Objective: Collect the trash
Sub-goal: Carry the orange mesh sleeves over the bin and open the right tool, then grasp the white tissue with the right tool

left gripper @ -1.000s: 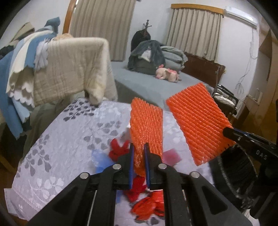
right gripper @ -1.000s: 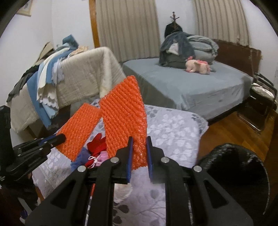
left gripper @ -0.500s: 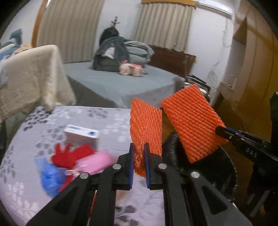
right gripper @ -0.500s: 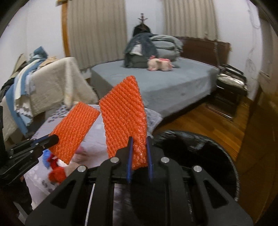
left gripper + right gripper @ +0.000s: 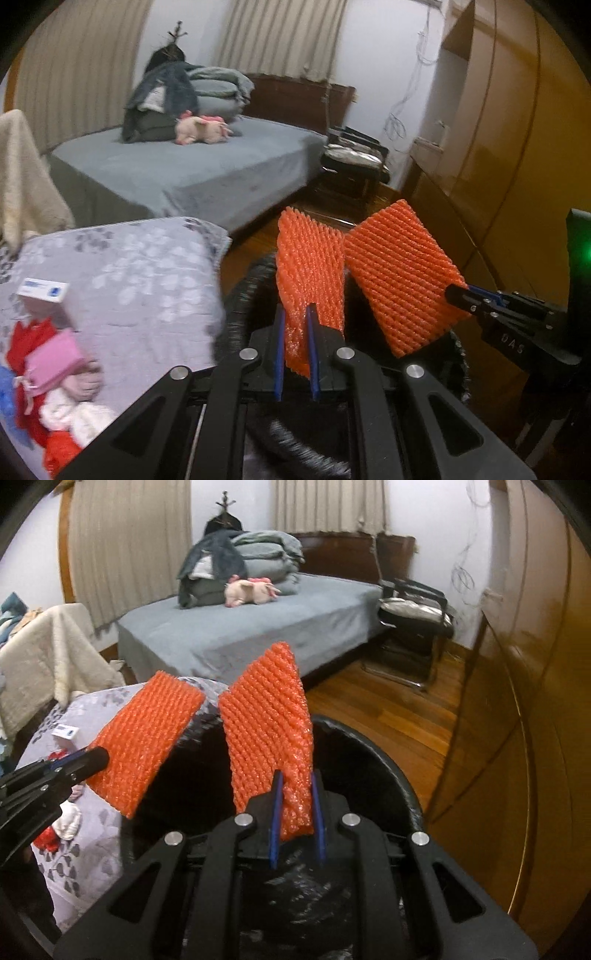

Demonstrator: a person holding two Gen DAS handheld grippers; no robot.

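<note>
Two orange foam nets are held over the black trash bag (image 5: 369, 746) beside the cloth-covered surface (image 5: 147, 266): one net (image 5: 310, 280) clamped in the left gripper (image 5: 295, 354), the other net (image 5: 266, 731) in the right gripper (image 5: 297, 812). Both look feather-light, squashy and floppy, so an edge pinch is probably plenty.

— Where does each camera sit?
— One rides on each gripper, looking forward and down, close above the black bin (image 5: 369, 746).
— What do both views share?
— The bin (image 5: 236, 306), the grey bed (image 5: 207, 173) behind it, and the flowered tablecloth (image 5: 92, 853) left of it.
</note>
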